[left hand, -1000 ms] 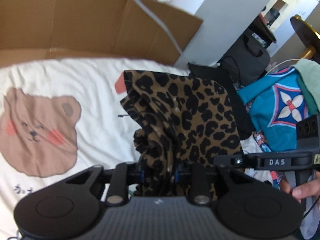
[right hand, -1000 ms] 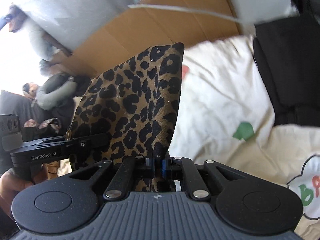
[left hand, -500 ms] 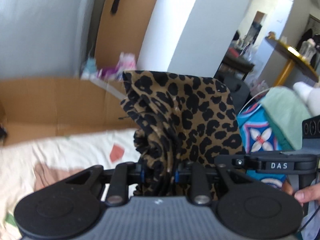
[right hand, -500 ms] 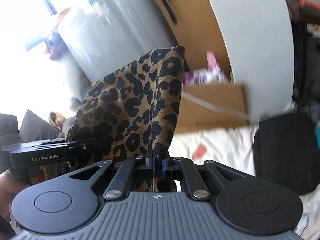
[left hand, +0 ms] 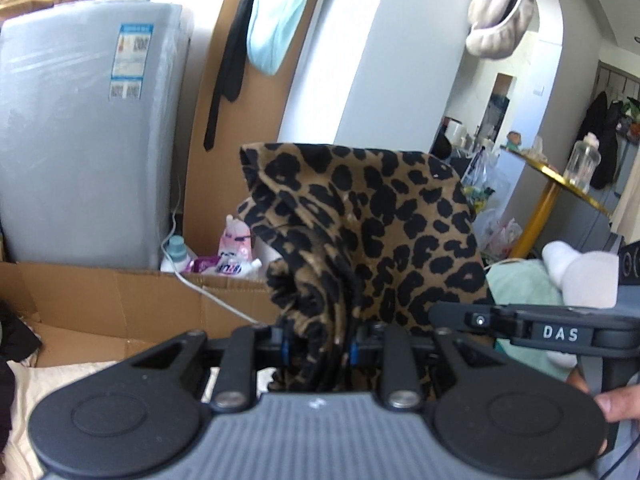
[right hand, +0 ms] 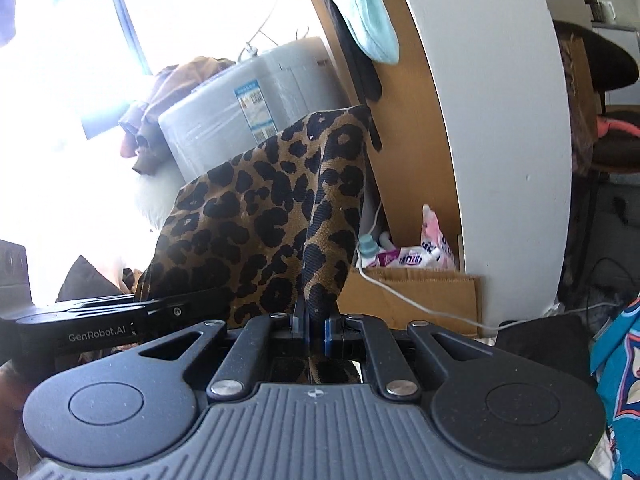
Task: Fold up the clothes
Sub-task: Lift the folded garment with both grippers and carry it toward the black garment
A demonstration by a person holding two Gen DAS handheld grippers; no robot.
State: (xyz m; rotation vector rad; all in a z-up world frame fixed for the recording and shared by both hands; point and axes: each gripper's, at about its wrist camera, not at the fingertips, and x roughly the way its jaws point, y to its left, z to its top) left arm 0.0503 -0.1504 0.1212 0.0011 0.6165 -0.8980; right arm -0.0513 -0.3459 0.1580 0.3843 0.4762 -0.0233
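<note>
Home laundry corner: washing machine, detergent bottles, hanging clothes (cluttered living space beyond).

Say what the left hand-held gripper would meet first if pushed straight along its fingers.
The leopard-print garment it already clamps; past that cloth, probably the white wall, though depth is unclear.

We are lifting the leopard-print garment higher with both grippers: the bear-print bedding is dropping out of view, and the grey appliance and hanging clothes on the far side are coming into sight.
</note>
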